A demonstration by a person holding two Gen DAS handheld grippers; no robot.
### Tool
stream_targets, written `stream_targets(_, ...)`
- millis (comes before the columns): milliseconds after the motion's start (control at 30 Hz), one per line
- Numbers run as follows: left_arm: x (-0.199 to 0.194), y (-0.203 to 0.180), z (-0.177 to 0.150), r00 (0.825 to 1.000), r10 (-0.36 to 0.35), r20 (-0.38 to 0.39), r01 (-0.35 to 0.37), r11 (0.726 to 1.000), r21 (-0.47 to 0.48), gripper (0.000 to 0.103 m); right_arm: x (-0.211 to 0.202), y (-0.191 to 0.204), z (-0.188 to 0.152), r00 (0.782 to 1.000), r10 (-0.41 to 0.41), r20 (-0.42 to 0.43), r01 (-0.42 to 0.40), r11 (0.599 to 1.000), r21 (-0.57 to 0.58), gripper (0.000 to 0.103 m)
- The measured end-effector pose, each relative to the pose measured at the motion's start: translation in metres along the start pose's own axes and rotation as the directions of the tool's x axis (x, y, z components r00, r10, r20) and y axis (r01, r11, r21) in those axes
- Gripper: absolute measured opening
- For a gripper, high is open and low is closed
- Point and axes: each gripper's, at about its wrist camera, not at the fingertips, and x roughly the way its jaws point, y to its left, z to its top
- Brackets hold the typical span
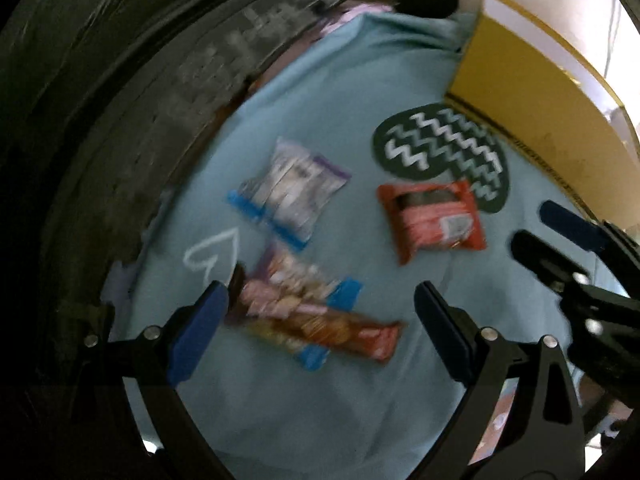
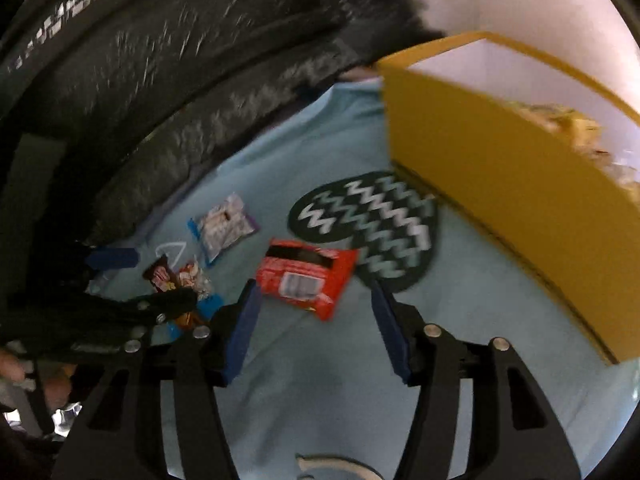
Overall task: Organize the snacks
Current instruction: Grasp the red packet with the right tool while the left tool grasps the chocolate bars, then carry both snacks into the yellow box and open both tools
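On a light blue cloth (image 1: 320, 408) lie several snack packets. A heap of orange and brown bars (image 1: 312, 312) sits between the wide fingertips of my left gripper (image 1: 320, 308), which is open and does not press on them. A silver packet with blue and purple ends (image 1: 288, 188) lies beyond it. A red packet (image 2: 304, 272) rests just ahead of my right gripper (image 2: 318, 320), which is open with nothing between its pads. The yellow box (image 2: 500, 184) stands to the right with yellowish packets (image 2: 580, 132) inside. The picture is blurred.
A dark heart print with zigzag lines (image 2: 368, 224) marks the cloth between the red packet and the box. Dark textured upholstery (image 2: 180, 80) curves along the left and far side. The left gripper (image 2: 148, 280) shows at the left of the right wrist view, over the bar heap (image 2: 180, 280).
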Motion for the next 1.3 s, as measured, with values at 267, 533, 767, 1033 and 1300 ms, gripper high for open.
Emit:
stream_targets(267,0.005,0.022,-0.018,0.999,0.032,-0.012,-0.033,0.996,-0.078,0.096,0.043,0.021,0.016,0.999,-0.034,-0.033,0.032,0.999,-0.039,0.067)
stream_targets(533,0.017,0.041,-0.029,0.996,0.057,-0.062,-0.063,0.991,-0.116,0.096,0.088,0.035,0.014,0.975,-0.208,-0.082,0.196,0.97,-0.141,0.058)
stream_targets(767,0.024,0.038,-0.024,0.998,0.031,-0.061,-0.038,0.993,-0.109,0.096,0.041,-0.024,0.02,0.99,-0.114,-0.087,0.123,0.986,0.112,0.052)
stream_targets(1033,0.052,0.015,-0.008,0.994,0.025,-0.103,-0.028,0.999,-0.031,0.084,-0.022,-0.061,-0.009,0.991,-0.124,-0.059,0.134,0.969,0.209,0.052)
stream_targets(1300,0.03,0.013,0.001,0.994,-0.067,-0.082,0.064,0.997,-0.036,0.023,-0.046,-0.056,-0.028,0.991,-0.126,-0.049,0.134,0.968,0.211,0.052)
